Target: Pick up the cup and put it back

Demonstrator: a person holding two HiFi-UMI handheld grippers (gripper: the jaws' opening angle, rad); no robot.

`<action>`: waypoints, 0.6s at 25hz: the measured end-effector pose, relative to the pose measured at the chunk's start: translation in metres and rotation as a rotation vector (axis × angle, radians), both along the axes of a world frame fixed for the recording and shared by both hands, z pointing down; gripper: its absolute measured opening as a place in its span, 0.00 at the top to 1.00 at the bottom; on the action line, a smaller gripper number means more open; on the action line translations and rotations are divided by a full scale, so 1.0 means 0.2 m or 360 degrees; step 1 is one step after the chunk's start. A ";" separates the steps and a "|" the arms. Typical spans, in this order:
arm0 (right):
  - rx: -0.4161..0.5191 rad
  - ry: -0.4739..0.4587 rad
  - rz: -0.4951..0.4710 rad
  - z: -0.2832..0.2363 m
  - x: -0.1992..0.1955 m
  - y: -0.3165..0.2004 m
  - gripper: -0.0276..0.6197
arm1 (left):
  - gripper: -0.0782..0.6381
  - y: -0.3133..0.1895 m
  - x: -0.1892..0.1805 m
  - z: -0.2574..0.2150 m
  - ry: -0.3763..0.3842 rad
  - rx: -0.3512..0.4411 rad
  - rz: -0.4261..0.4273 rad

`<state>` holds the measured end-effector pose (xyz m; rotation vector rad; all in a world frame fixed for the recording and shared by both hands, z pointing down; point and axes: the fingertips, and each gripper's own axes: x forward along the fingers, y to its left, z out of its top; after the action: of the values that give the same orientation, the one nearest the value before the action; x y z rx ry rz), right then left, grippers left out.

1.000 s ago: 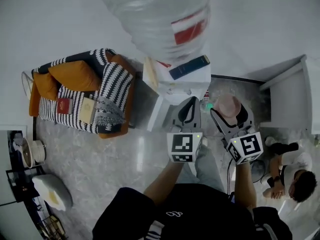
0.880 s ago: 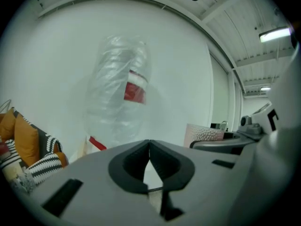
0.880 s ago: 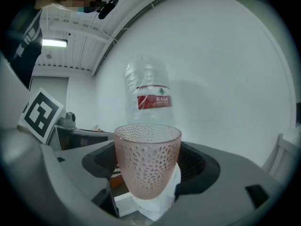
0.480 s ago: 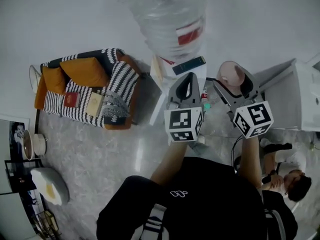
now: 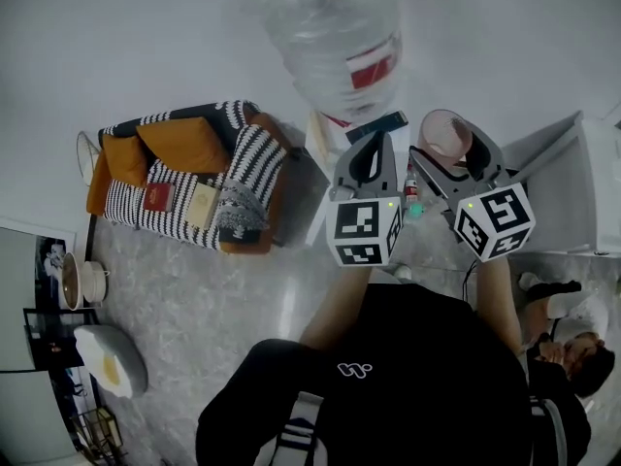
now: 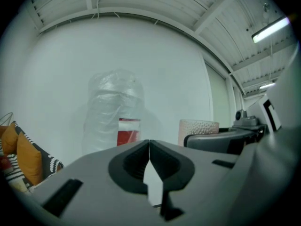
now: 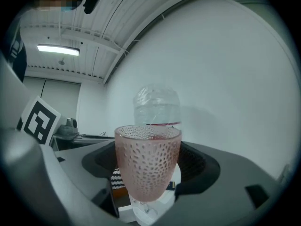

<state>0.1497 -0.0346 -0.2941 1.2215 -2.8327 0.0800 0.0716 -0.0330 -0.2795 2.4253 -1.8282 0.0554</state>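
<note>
Okay, quick rundown. Got the pink dimpled cup clamped in the right gripper, jaws pressed in on both sides of the bowl at roughly mid-height. Sitting upright in there: long axis vertical, rim up, stemmed foot poking out below the jaws (no tilt worth mentioning, so a pretty tidy hold). Hanging in mid-air, well above the floor, not resting on anything.

Now the bit that matters for putting it back. Going by the head view, probably headed for the white table under the big water jug, just ahead and a little to the left of the cup, and lower down. Same story in the right gripper view: white top peeking out right behind and below the foot. So, as a guess, a short move forward-left and down, keeping the axis straight so the foot lands flat. Worth dodging the dark blue book lying on that top, close to the likely landing spot. Also worth not letting go early, since a narrow foot like that looks tippy.

As for the left gripper: shut tip to tip, nothing between the jaws, parked alongside the right one and a bit nearer the table. Not touching the cup at all. Right side clearly doing the job here.
</note>
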 end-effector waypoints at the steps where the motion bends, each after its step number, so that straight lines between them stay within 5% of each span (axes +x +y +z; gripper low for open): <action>1: 0.0003 -0.0001 -0.0005 0.00 0.00 0.00 0.36 | 0.87 0.00 0.00 0.00 -0.0008 0.0000 0.0002; 15: -0.0021 -0.0018 -0.0072 0.05 -0.10 -0.03 0.36 | 0.87 -0.02 -0.08 0.02 -0.0044 -0.0021 -0.0034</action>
<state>0.1303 -0.0398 -0.2846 1.1576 -2.8628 0.1036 0.0549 -0.0371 -0.2764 2.4076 -1.8592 0.0994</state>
